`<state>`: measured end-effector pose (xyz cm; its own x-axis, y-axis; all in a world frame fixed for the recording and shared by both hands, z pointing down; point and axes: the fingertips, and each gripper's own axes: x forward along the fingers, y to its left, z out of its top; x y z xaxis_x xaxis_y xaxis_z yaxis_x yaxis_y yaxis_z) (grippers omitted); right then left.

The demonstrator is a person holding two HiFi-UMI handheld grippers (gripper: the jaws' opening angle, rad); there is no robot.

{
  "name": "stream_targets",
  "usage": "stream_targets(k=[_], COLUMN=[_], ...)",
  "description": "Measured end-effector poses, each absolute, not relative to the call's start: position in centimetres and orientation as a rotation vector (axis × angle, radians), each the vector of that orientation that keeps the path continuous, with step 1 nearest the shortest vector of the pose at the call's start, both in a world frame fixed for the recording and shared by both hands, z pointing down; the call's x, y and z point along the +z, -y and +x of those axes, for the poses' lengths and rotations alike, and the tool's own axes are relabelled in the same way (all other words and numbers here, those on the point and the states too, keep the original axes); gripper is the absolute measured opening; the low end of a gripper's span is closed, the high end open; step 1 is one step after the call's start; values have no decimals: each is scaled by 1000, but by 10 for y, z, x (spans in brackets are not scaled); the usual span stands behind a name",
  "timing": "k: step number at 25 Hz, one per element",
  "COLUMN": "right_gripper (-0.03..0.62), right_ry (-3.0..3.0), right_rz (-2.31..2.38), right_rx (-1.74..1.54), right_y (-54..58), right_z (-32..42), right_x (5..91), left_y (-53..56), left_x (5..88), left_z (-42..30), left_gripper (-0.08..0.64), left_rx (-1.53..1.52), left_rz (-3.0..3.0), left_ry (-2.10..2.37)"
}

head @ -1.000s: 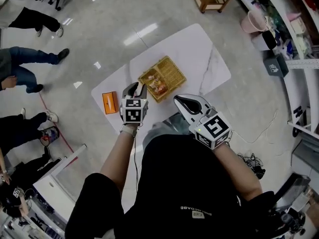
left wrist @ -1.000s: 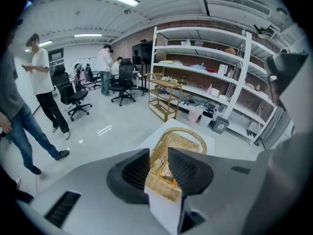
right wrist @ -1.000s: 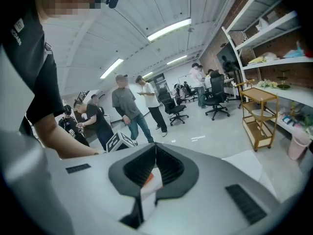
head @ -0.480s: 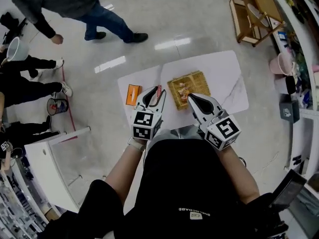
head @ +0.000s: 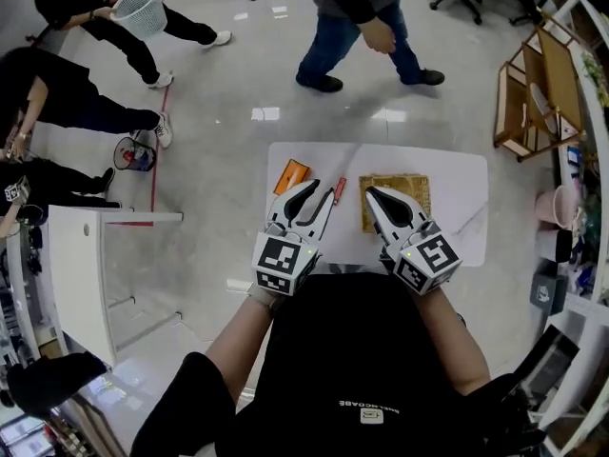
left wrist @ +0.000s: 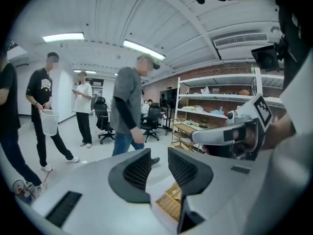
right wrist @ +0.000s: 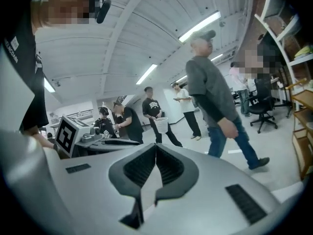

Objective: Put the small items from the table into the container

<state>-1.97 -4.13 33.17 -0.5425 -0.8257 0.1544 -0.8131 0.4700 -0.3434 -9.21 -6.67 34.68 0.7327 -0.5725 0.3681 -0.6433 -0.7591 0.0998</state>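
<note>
On the table: a woven container (head: 419,184) with small items already in it sits toward the right of the table (head: 457,165). An orange packet (head: 292,175) and a slim red item (head: 338,190) lie to its left, outside it.
Left gripper (head: 319,190): spread, with nothing between its jaws; through the gap the container shows well below.
Right gripper (head: 376,196): pressed together and empty, held up beside the left gripper.
Just changed: 1 second ago the left gripper was low at the container. Both grippers have since lifted and drawn back toward the person's chest.
Meaning for the task: a drop-off looks finished and the hands look to be resetting.
Left to do: 2 items appear to be still out, so the task is not done.
Likely next: a reach left for the red item or the packet.
</note>
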Motion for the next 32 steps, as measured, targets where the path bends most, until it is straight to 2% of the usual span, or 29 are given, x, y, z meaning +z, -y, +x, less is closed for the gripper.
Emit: stream_targets(k=[15,32], right_gripper=[11,11], right_ry=[-2824,-2804], right_rz=[-1237,-1294], right_rx=[-552,-565], right_y=[52,56], right_z=[-106,-103], right_x=[321,326], left_y=[60,70], left_x=[325,326], left_z=[-182,-180], left_gripper=[95,86], left_rx=[347,329], left_rz=[2618,2639], left_ry=[1231,1196])
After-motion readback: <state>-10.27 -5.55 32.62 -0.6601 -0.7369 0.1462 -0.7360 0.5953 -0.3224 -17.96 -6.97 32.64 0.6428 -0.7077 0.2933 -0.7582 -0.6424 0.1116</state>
